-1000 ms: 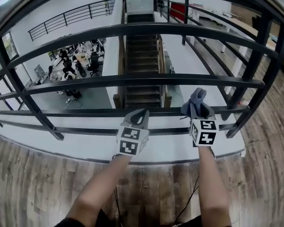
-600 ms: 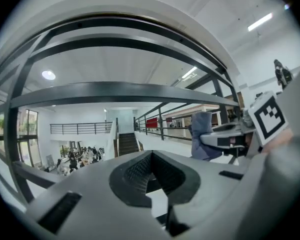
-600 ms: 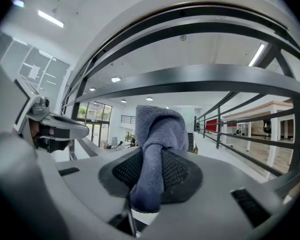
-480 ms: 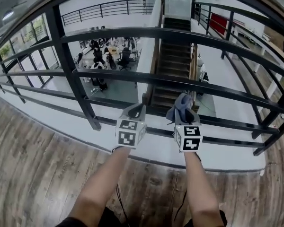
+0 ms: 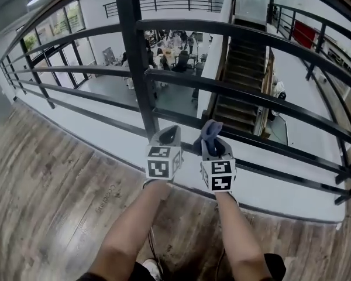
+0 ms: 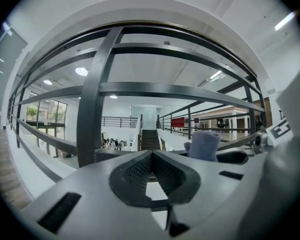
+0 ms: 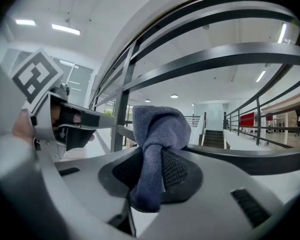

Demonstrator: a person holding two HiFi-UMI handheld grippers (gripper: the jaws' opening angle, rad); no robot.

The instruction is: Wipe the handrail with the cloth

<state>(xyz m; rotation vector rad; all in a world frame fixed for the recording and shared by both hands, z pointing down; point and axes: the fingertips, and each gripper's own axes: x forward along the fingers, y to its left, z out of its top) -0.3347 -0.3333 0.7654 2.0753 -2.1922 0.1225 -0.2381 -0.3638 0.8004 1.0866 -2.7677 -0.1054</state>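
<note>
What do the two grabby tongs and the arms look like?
The left tongs and right tongs are pale grey plastic with dark ribbed pads inside. Each carries a white cube printed with black square patterns. Thin dark cables hang below. The forearms are bare, with no sleeves.

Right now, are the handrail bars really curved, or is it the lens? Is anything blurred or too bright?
Head view: handrail bars bow mildly, lens distortion, sharp picture. Left gripper view: strong fisheye, bars arch, dark corners, ceiling lamp glares. Right gripper view: same bending; cloth is sharp, no blur.
</note>
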